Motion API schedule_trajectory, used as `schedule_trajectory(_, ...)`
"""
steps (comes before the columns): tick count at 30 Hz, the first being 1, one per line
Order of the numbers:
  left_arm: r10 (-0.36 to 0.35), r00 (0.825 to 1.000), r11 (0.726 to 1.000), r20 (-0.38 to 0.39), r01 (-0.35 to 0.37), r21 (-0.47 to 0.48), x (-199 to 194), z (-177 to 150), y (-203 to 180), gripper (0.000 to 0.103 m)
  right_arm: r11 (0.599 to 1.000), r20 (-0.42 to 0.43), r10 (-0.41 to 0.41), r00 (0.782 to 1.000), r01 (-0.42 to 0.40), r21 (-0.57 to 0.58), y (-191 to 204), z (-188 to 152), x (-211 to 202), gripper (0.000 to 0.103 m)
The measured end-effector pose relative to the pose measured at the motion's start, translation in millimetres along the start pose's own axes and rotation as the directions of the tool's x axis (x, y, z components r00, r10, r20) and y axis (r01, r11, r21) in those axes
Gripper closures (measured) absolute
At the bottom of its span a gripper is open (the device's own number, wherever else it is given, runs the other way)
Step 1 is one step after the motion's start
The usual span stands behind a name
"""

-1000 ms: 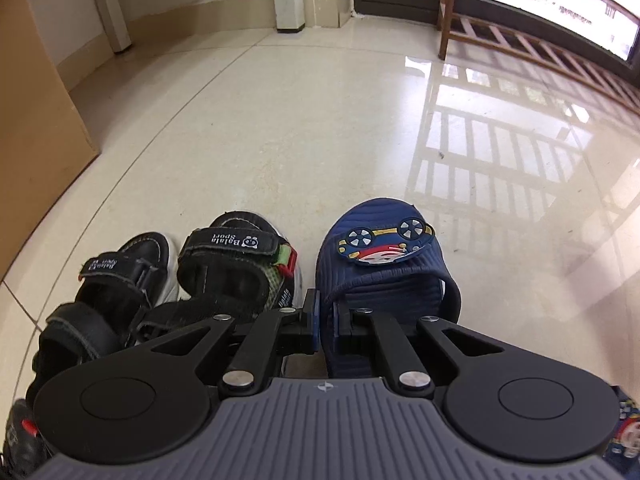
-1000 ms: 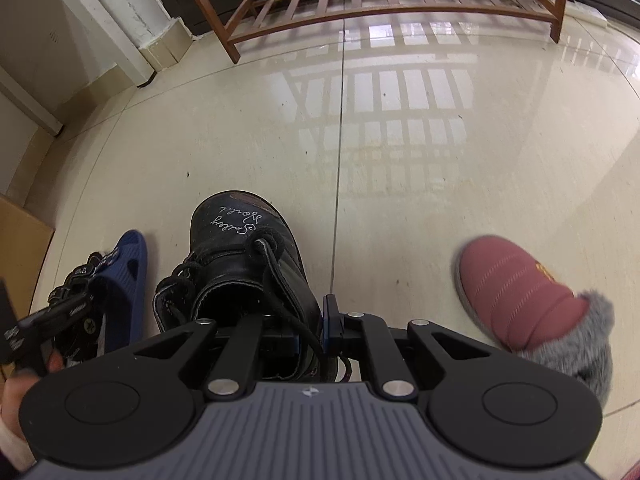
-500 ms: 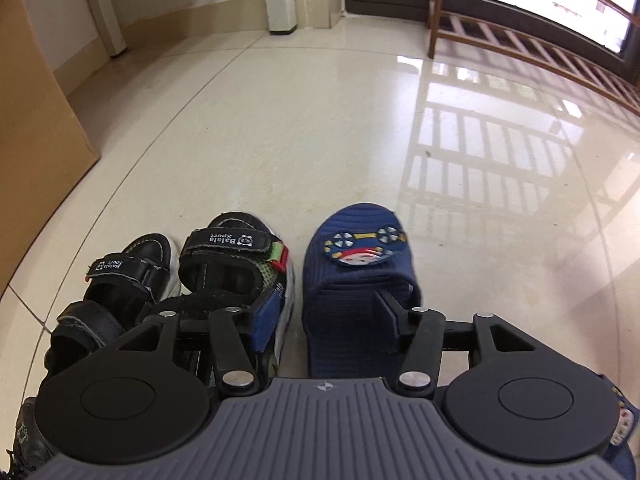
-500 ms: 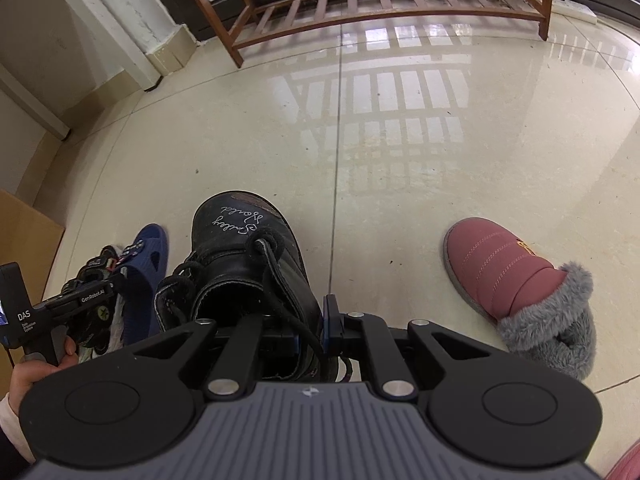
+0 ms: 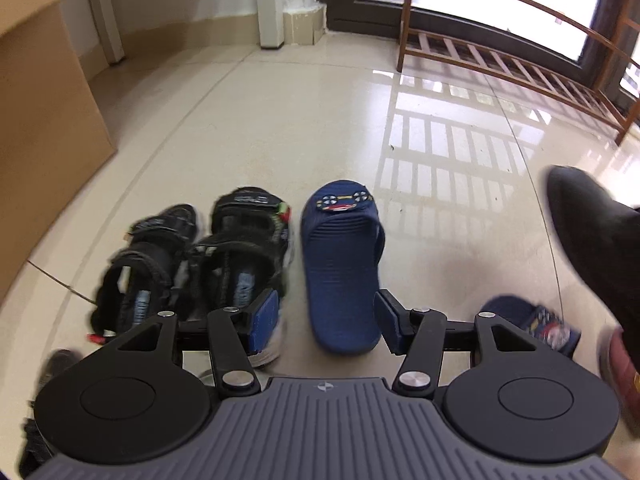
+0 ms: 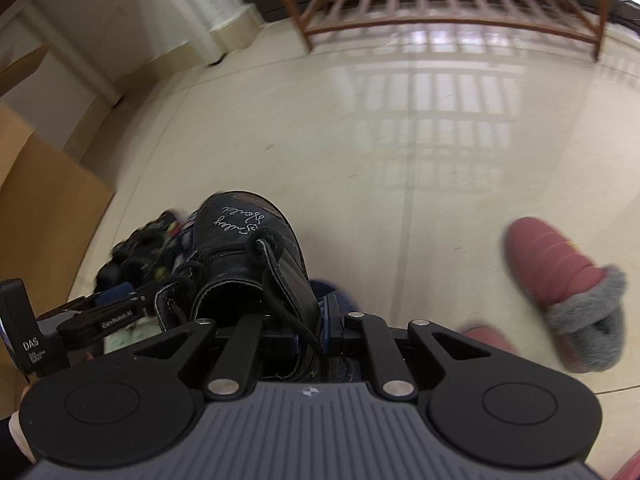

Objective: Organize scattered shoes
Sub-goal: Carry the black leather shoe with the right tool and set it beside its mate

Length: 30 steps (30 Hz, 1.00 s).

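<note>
My left gripper [image 5: 326, 322] is open, its pads either side of the heel of a navy slipper [image 5: 340, 264] that lies on the floor beside two black sandals [image 5: 236, 248]. A second navy slipper [image 5: 532, 322] lies to the right. My right gripper [image 6: 310, 326] is shut on a black lace-up boot [image 6: 244, 256] and holds it off the floor; the boot also shows at the right edge of the left wrist view [image 5: 592, 232]. The left gripper shows at the left of the right wrist view [image 6: 100, 312].
A cardboard box [image 5: 36, 120] stands at the left. A wooden shoe rack [image 5: 500, 52] stands by the window at the back. A pink fur-lined slipper [image 6: 560, 276] lies on the floor at the right, with another pink one [image 6: 488, 338] nearer.
My left gripper has opened, let go of the navy slipper and drawn back and up. My right gripper has carried the black boot to the left and higher.
</note>
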<state>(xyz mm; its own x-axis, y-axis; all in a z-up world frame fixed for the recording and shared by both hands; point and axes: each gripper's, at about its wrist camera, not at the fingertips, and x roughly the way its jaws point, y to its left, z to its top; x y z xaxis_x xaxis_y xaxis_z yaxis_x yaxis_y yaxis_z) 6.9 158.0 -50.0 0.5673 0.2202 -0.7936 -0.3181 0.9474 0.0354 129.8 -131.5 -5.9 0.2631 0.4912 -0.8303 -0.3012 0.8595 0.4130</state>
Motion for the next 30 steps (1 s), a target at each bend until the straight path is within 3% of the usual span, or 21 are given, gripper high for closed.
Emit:
schedule_trajectory(6, 0.020, 1.000, 1.000, 0.019, -0.020, 0.023, -47, -27, 42, 0.047, 0.991, -0.097, 0.072, 0.993, -0.082, -0.102, 64, -9, 27, 0.090)
schedule_trajectory(13, 0.030, 0.998, 0.995, -0.059, -0.035, -0.098, -83, -61, 113, 0.047, 0.949, -0.223, 0.098, 0.970, -0.159, -0.272, 170, -22, 64, 0.090)
schedule_trajectory(19, 0.063, 0.995, 0.980, -0.073, -0.076, -0.184, -100, -80, 153, 0.048, 0.901, -0.289, 0.113, 0.951, -0.221, -0.374, 247, -34, 91, 0.090)
schedule_trajectory(25, 0.157, 0.984, 0.970, -0.082, -0.169, -0.177, -112, -96, 189, 0.048, 0.897, -0.335, 0.133, 0.933, -0.257, -0.359, 294, -42, 119, 0.090)
schedule_trajectory(29, 0.175, 0.978, 0.962, -0.117, -0.195, -0.190, -108, -108, 209, 0.049, 0.922, -0.352, 0.139, 0.926, -0.251, -0.296, 308, -47, 139, 0.090)
schedule_trajectory(30, 0.170, 0.978, 0.962, -0.121, -0.191, -0.193, -106, -110, 211, 0.054, 0.931, -0.355, 0.137, 0.925, -0.242, -0.273, 311, -49, 145, 0.090)
